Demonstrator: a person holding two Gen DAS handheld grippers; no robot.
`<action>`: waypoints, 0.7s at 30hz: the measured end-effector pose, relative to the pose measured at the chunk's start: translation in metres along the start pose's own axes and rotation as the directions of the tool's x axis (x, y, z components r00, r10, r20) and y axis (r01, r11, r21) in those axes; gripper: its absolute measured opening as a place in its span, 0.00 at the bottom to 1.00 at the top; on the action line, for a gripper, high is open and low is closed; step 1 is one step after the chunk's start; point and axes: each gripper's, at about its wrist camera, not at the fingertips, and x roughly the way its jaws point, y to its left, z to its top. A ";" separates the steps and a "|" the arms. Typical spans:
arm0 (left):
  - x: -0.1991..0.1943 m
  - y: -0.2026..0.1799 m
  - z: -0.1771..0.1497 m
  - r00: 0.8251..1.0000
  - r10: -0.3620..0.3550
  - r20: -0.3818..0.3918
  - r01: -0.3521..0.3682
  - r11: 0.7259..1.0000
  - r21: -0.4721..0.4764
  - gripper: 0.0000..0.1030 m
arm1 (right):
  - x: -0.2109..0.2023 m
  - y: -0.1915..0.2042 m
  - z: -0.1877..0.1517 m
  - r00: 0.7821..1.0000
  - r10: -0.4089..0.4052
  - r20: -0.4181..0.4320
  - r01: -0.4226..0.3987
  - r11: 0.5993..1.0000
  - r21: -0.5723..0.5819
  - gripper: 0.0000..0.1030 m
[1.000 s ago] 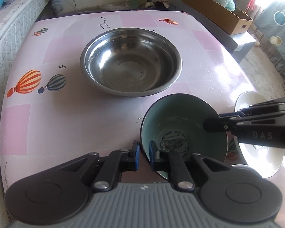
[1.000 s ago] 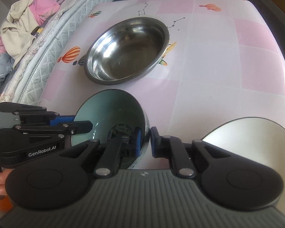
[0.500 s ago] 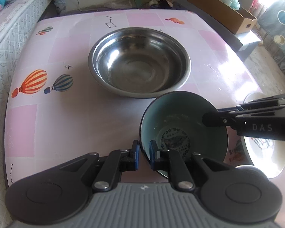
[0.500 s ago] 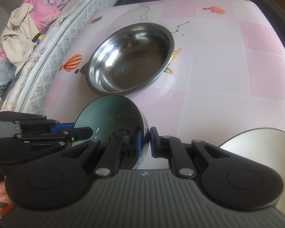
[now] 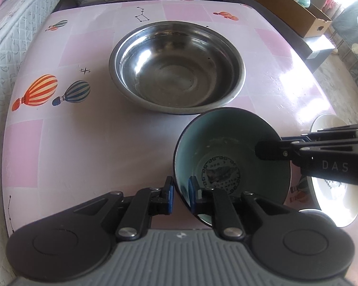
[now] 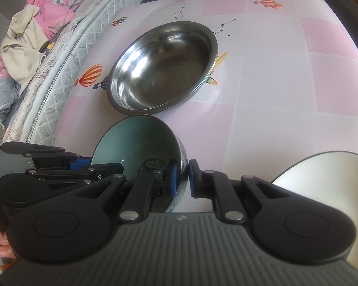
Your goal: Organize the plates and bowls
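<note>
Grippers, left and right, clamp opposite rims of teal bowl; steel basin just beyond.

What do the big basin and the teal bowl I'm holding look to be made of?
The big basin looks like stainless steel: grey, mirror-like, with streaked window reflections and a thin rolled rim. The teal bowl is probably glazed ceramic, though enamelled metal is possible: glossy teal inside, a printed emblem at the bottom, a dark rim.

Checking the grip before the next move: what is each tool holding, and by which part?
Both hold the teal bowl by its rim: the left tool clamps the rim's near-left side, the right tool clamps the opposite side.
</note>
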 end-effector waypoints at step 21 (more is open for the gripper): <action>-0.019 0.002 0.000 1.000 -0.012 0.012 0.013 0.999 -0.045 0.11 | -0.013 0.006 0.004 1.000 -0.010 0.015 0.010 1.000 -0.006 0.08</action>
